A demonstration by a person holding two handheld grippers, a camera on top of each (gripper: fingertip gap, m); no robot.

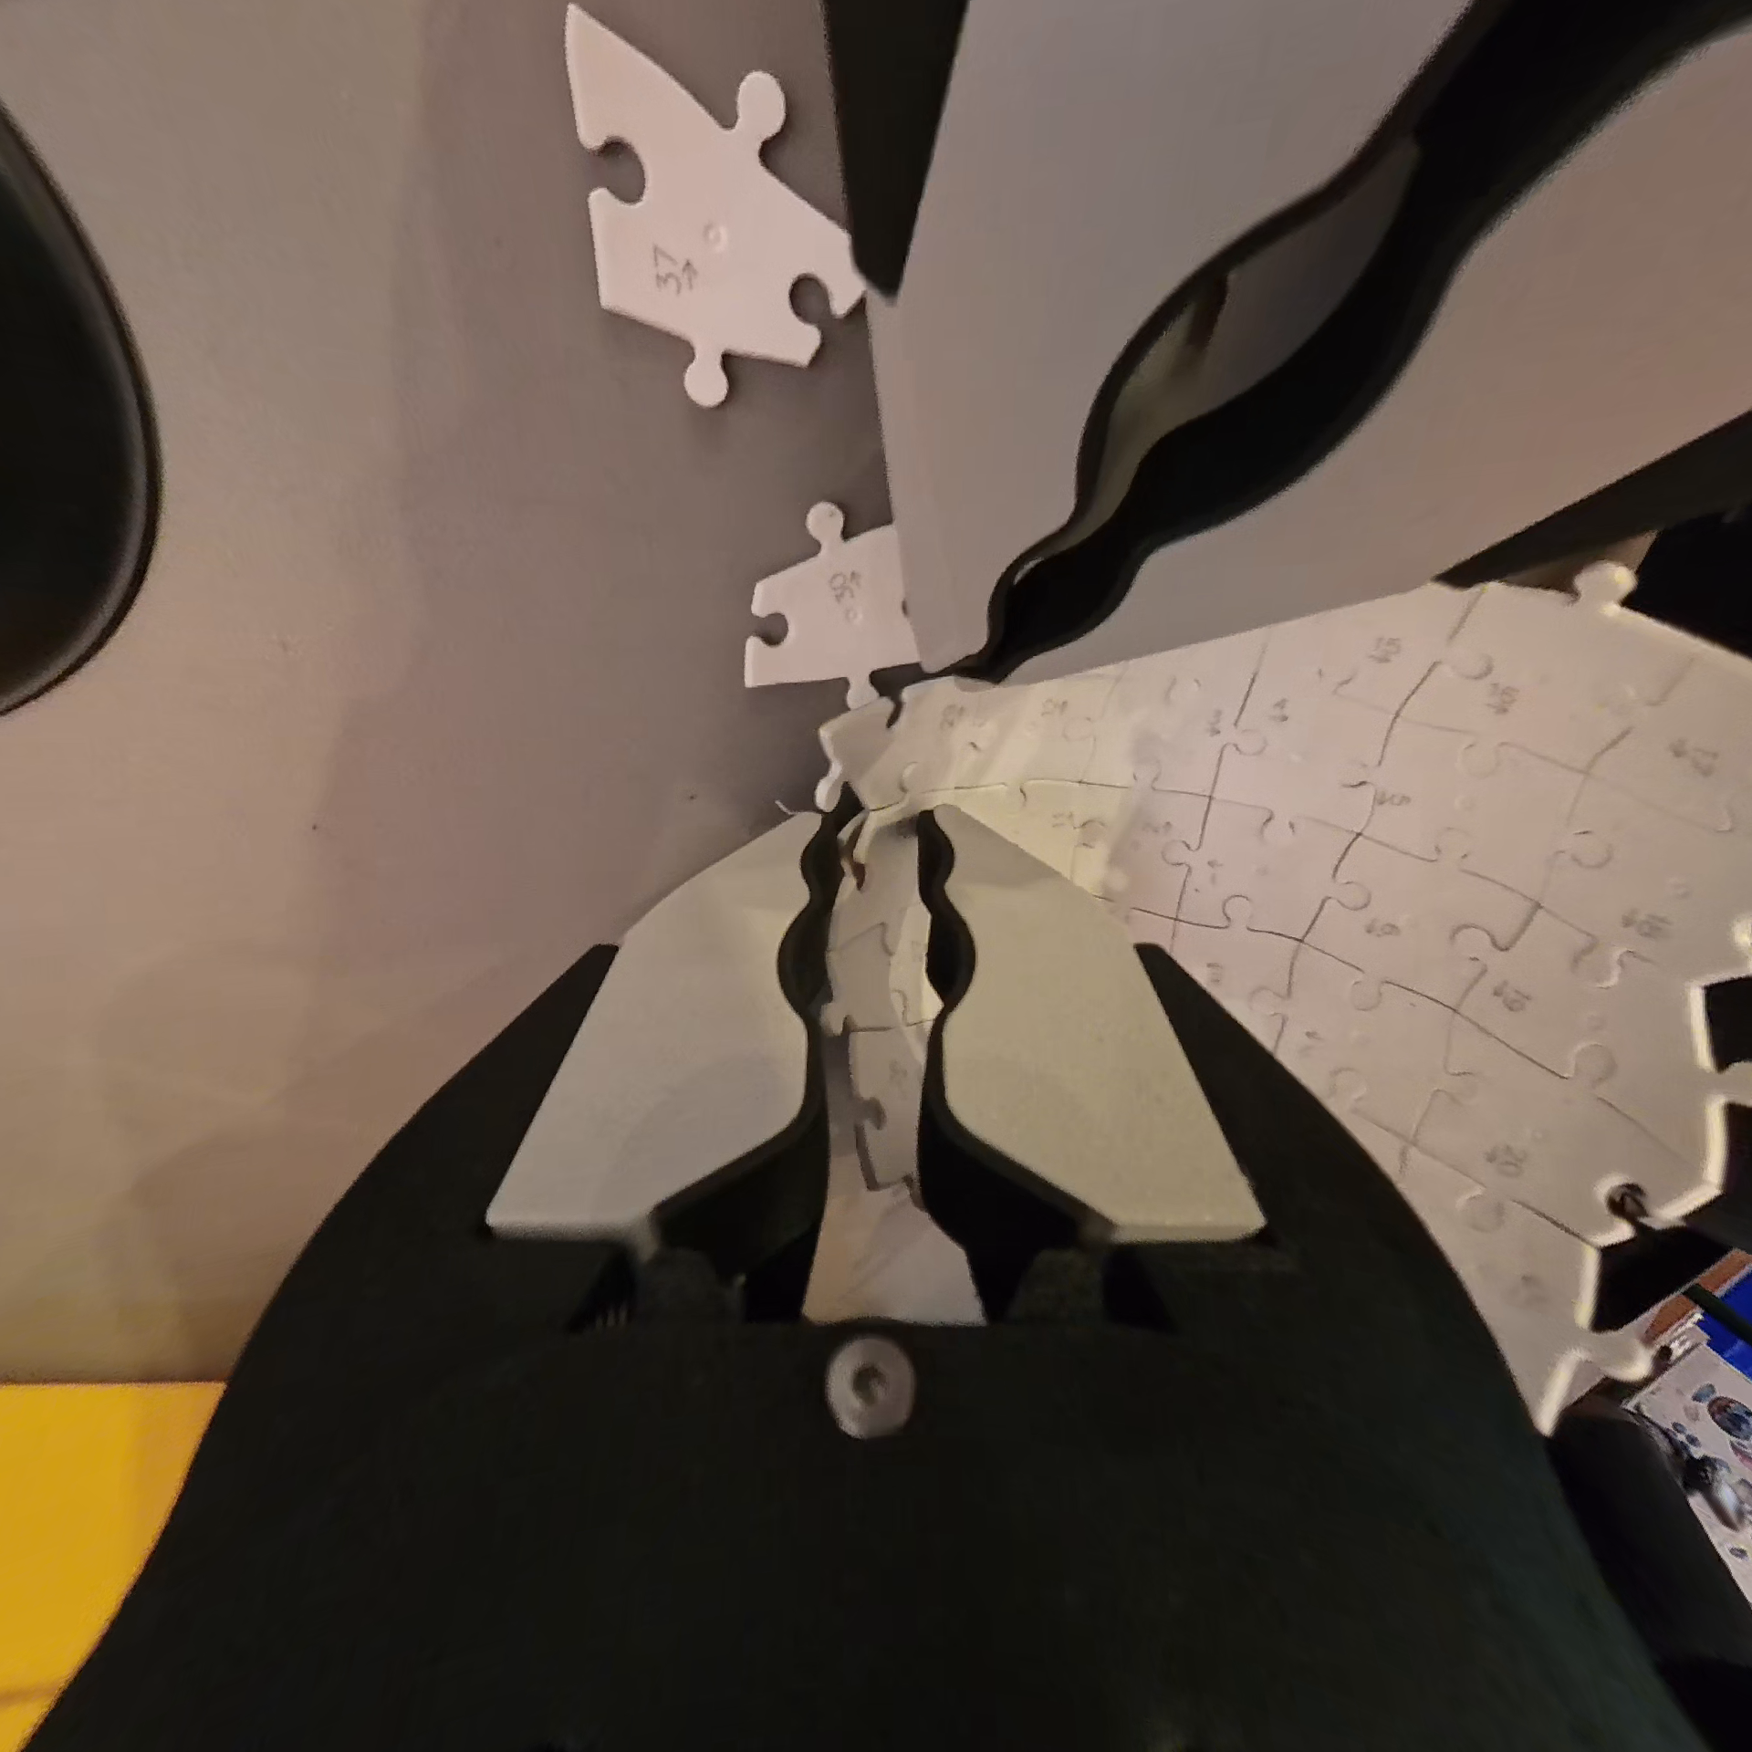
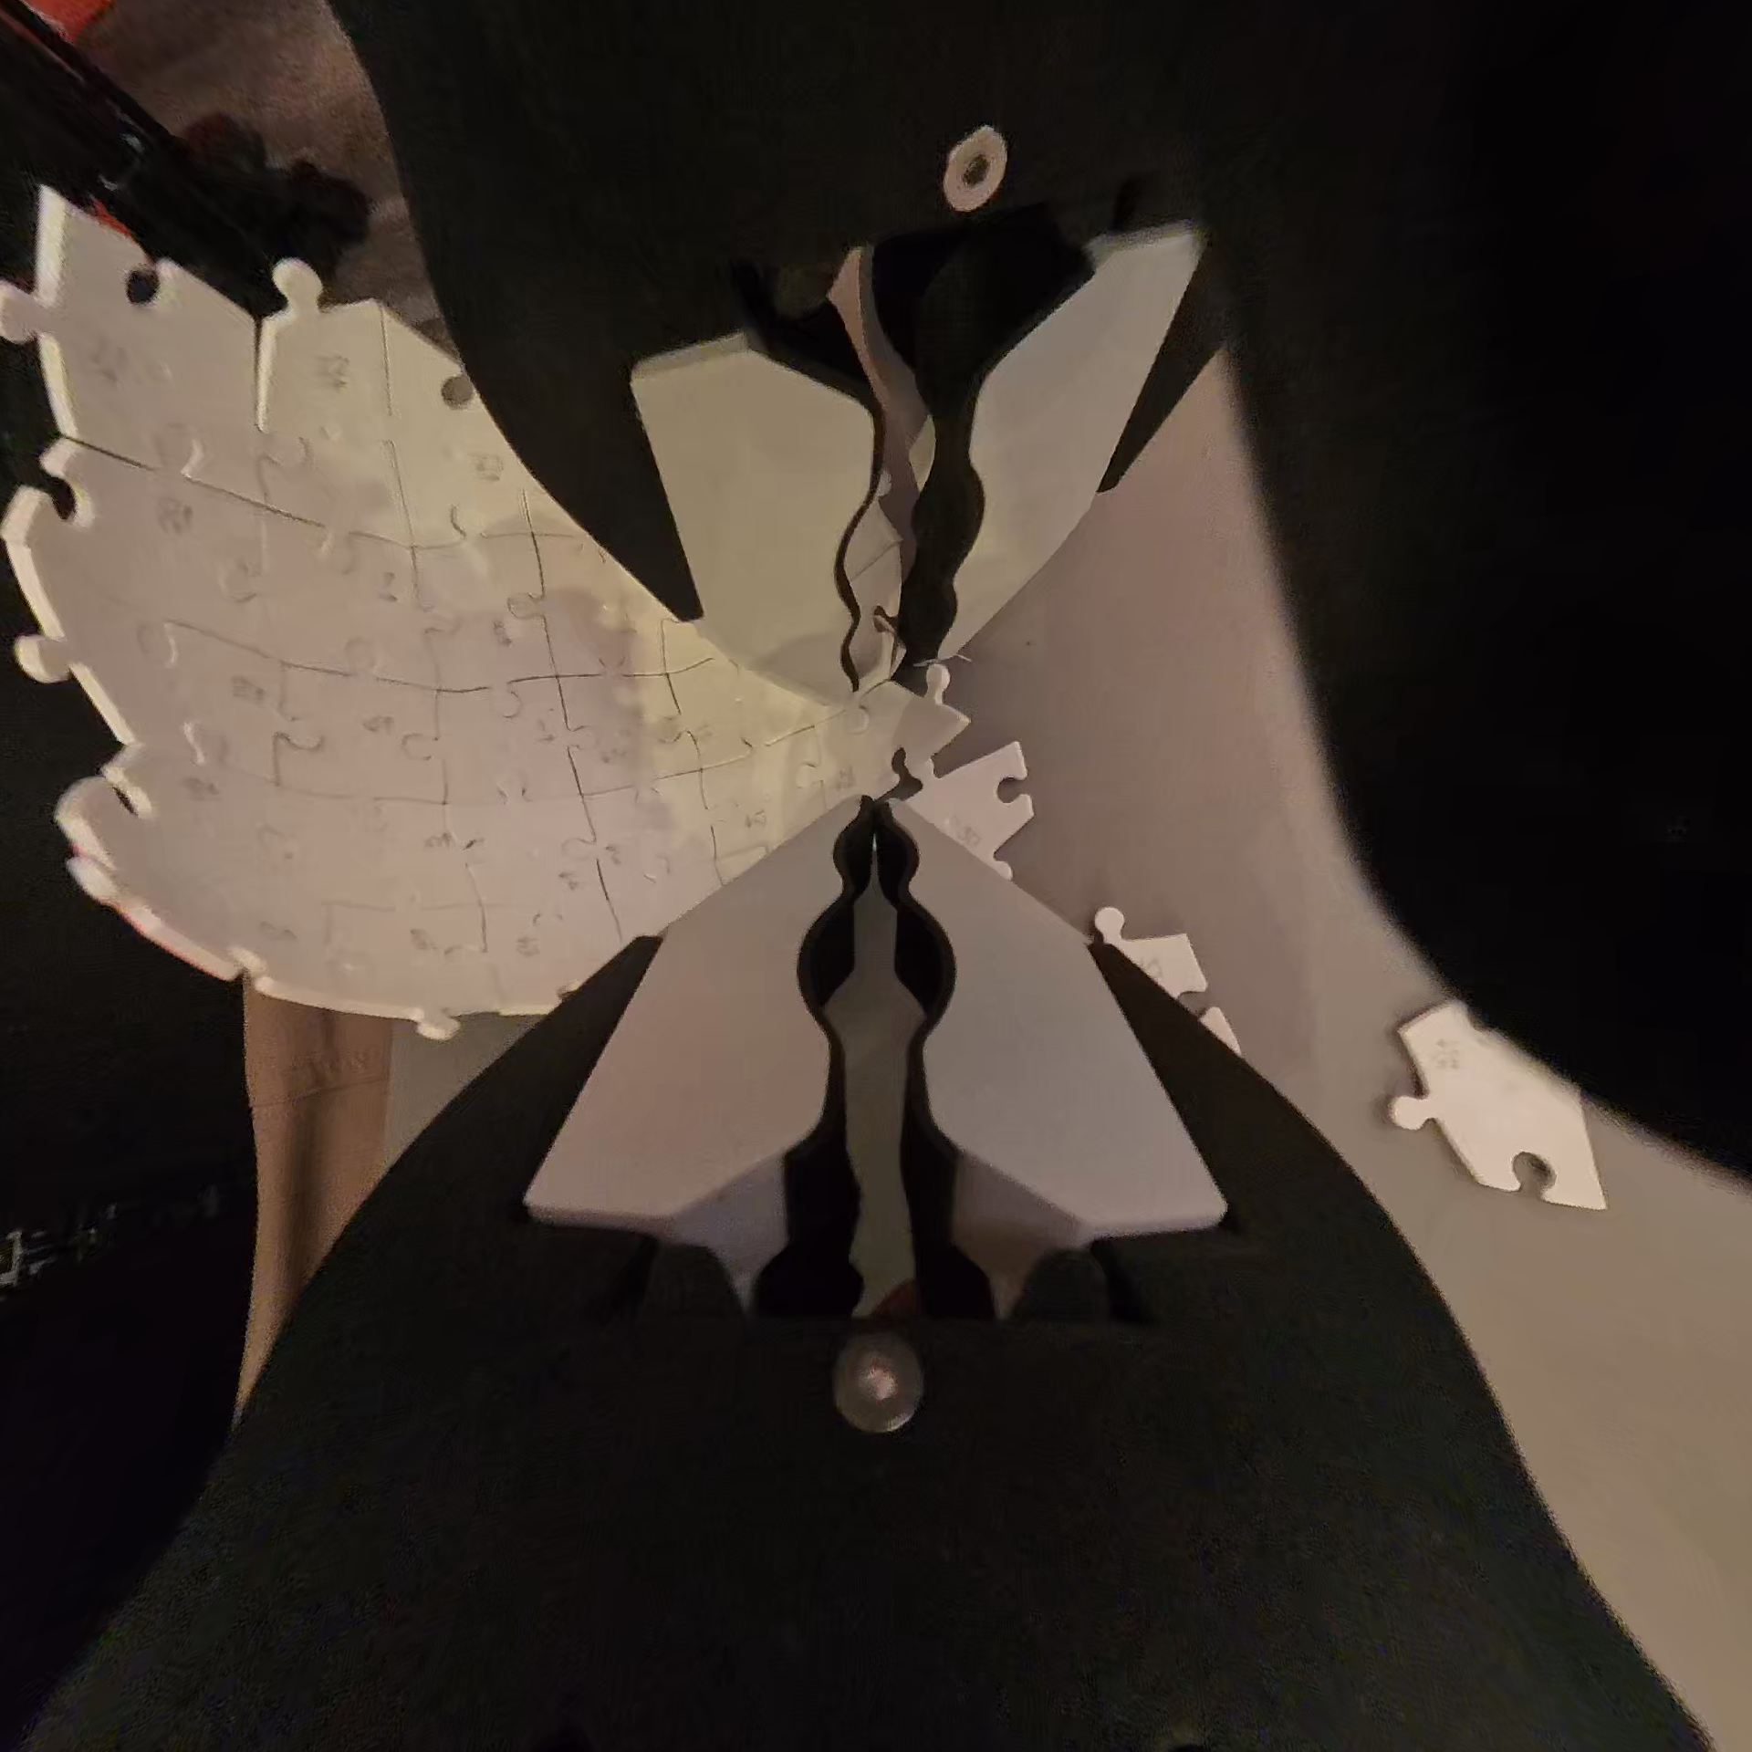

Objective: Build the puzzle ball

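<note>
The part-built puzzle ball is a curved white shell of joined pieces (image 1: 1375, 853), held above the grey table (image 1: 379, 664). My left gripper (image 1: 877, 830) is shut on the shell's narrow end, and white pieces show between its fingers. It enters the right wrist view from the top (image 2: 891, 654). My right gripper (image 2: 870, 813) is shut, its tips touching the rim of the shell (image 2: 379, 711) at the same end, with nothing visible between them. It comes in from the upper right in the left wrist view (image 1: 948, 671). Loose white pieces lie on the table (image 1: 702, 218) (image 1: 825, 616) (image 2: 1498, 1109).
A dark rounded object (image 1: 57, 427) stands at the table's left. A yellow surface (image 1: 95, 1517) lies at the near left. A coloured printed box (image 1: 1697, 1403) sits low right behind the shell. More loose pieces lie beside my right fingers (image 2: 986, 796) (image 2: 1152, 958). Both grippers' tips are close together, under 4 cm apart.
</note>
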